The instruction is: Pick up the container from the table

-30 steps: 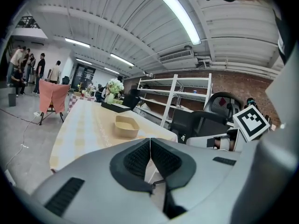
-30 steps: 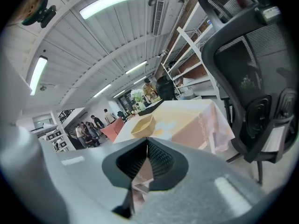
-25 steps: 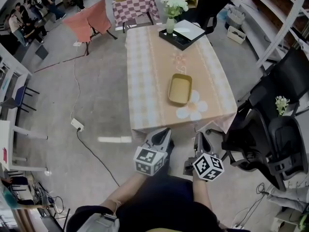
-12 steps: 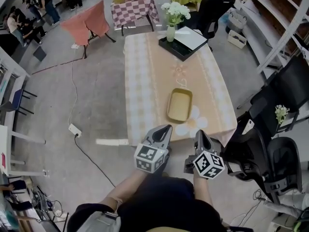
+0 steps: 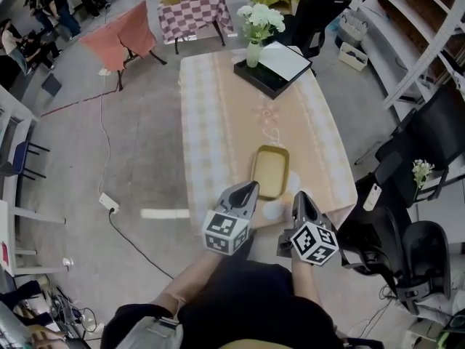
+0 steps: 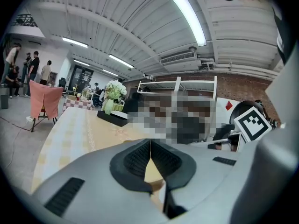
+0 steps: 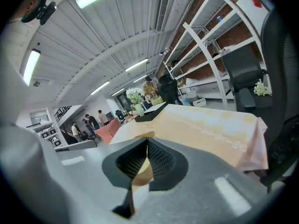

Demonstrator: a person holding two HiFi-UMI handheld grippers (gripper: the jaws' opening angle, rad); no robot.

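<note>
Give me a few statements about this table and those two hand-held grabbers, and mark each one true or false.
1. The container lies on the table, held by neither gripper. True.
2. The left gripper has its jaws wide apart. False: they are together, with nothing between them.
3. A vase of white flowers stands at the table's far end. True.
4. The right gripper clamps the container. False: its jaws are shut on nothing.

The head view looks steeply down from high above the left gripper [image 5: 251, 187], the right gripper [image 5: 300, 198] and the table [image 5: 218, 115] ahead of their jaws. Each gripper view sits just behind its own jaws and looks low along that table. All three share the flowers [image 5: 256, 17] far beyond the jaws.
</note>
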